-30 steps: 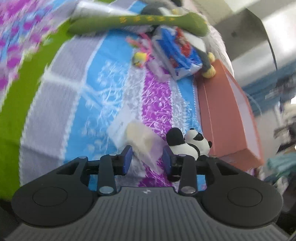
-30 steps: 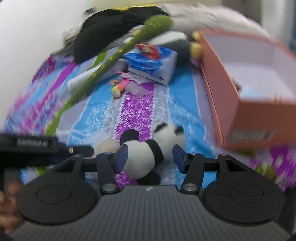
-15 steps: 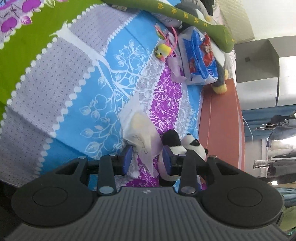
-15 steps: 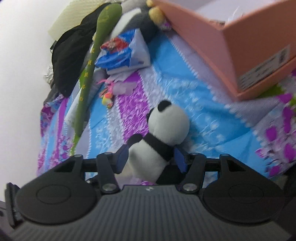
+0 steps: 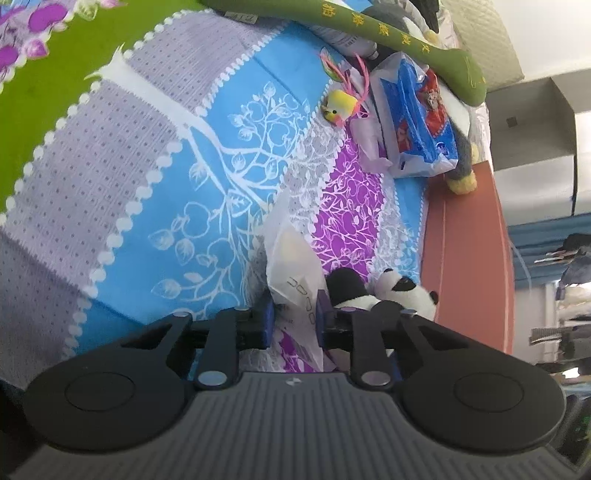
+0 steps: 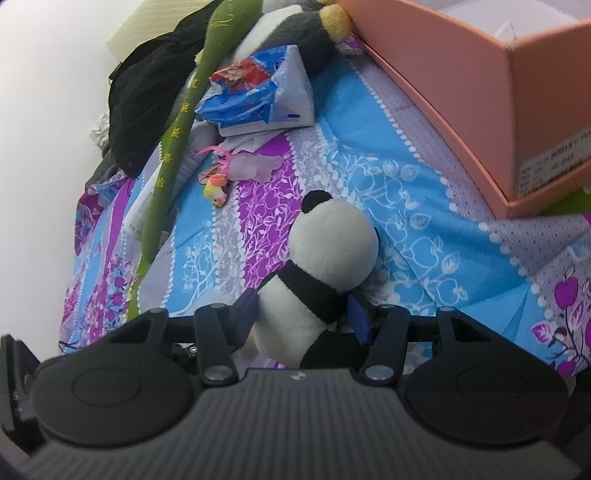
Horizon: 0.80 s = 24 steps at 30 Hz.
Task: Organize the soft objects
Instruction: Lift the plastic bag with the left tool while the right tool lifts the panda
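Note:
A clear plastic bag [image 5: 291, 258] with a cream soft thing inside lies on the patterned bedsheet [image 5: 207, 192]. My left gripper [image 5: 294, 317] has the bag's near end between its blue pads, and its jaws are closing, squeezing the plastic. Just to its right lies a small panda plush [image 5: 402, 291]. In the right wrist view my right gripper [image 6: 302, 314] grips that panda plush [image 6: 332, 243] around the body, jaws still closing a little and pads pressed into the fur; its head points away from me.
An open orange box [image 6: 461, 85] stands on the bed to the right. Farther back lie a long green plush [image 6: 177, 122], a blue packet [image 6: 258, 92], a small yellow bird toy [image 6: 216, 190], a large grey plush [image 6: 288, 33] and black clothing [image 6: 147, 92].
Both grippers sank toward the bed and rolled. The left jaws narrowed onto the plastic bag. The panda plush went from lying between the right fingers to being gripped by them.

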### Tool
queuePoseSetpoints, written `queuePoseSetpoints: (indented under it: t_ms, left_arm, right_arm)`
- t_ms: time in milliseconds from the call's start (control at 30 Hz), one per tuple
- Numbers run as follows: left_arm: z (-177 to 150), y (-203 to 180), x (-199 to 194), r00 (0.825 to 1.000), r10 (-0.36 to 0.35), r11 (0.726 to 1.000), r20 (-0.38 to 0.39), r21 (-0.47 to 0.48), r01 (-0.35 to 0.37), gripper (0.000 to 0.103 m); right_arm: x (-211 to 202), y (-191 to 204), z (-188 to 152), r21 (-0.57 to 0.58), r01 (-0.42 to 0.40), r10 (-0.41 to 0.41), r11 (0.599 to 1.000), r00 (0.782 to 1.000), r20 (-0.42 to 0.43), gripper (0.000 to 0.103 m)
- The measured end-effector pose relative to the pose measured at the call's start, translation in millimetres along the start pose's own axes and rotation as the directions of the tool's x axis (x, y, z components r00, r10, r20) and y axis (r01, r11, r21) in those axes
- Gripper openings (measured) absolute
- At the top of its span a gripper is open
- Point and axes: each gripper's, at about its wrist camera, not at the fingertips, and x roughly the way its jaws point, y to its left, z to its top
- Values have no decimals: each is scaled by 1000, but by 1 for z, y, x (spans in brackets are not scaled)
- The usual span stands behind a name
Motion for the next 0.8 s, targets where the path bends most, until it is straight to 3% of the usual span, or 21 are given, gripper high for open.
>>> queuePoseSetpoints:
  t_ms: [133, 533, 800]
  left_arm:
    - [0, -5, -3, 1000, 17, 999, 4, 35, -17, 15]
    - [-5, -35, -23, 997, 57, 979, 60, 192, -68, 14]
    - [-5, -77, -39, 994, 51, 926, 94, 368, -82, 14]
  right_arm:
    - [-4, 2, 2, -37, -7, 7, 999, 1000, 2, 53]
    - [-32, 7, 2, -148, 51, -40, 988, 996, 74, 52]
    - [-70, 13, 14, -209, 83, -46, 974, 983, 178, 52]
